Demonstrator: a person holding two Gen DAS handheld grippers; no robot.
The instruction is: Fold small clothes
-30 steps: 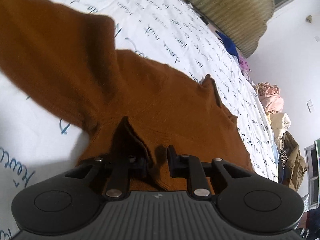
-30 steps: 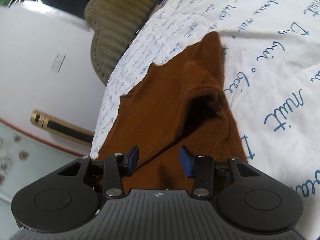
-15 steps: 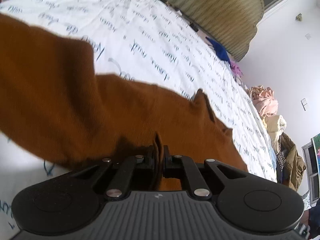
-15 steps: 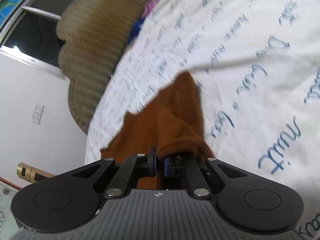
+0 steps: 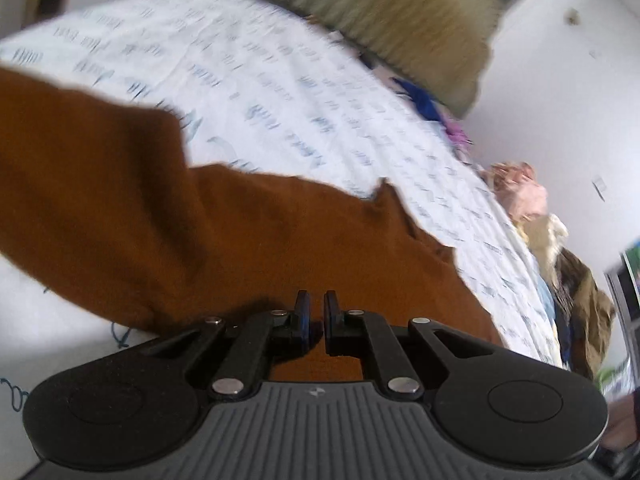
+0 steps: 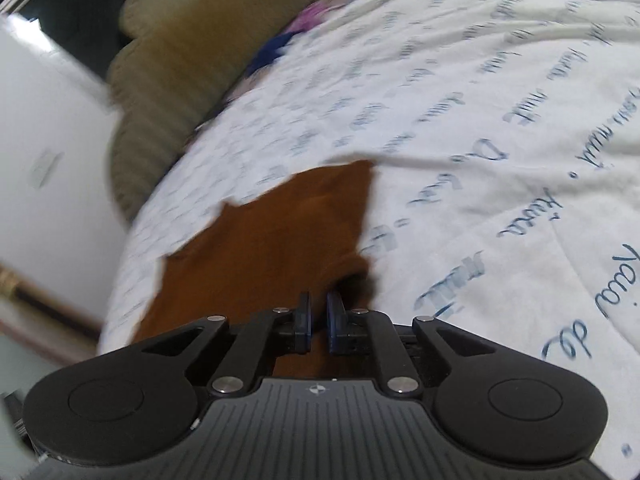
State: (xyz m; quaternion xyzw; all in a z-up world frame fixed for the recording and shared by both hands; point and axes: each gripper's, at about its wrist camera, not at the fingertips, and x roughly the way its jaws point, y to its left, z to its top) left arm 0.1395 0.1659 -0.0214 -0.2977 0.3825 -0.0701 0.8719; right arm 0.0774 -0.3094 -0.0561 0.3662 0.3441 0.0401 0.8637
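Note:
A small brown knit garment (image 5: 248,236) lies on a white bedsheet printed with blue script (image 5: 280,92). In the left wrist view one sleeve spreads to the left and the body runs under my left gripper (image 5: 316,306), which is shut on the garment's near edge. In the right wrist view the same garment (image 6: 272,244) stretches away from my right gripper (image 6: 318,306), which is shut on a bunched fold of its edge. Both views are motion-blurred.
An olive ribbed cushion or headboard (image 5: 404,20) stands at the far end of the bed, also in the right wrist view (image 6: 180,52). A pile of other clothes (image 5: 536,216) lies along the bed's right side. A white wall (image 6: 44,152) is at left.
Both grippers were open over the garment a second ago, then closed on its fabric. Since then both have lifted and pulled back, and the cloth has flattened out.

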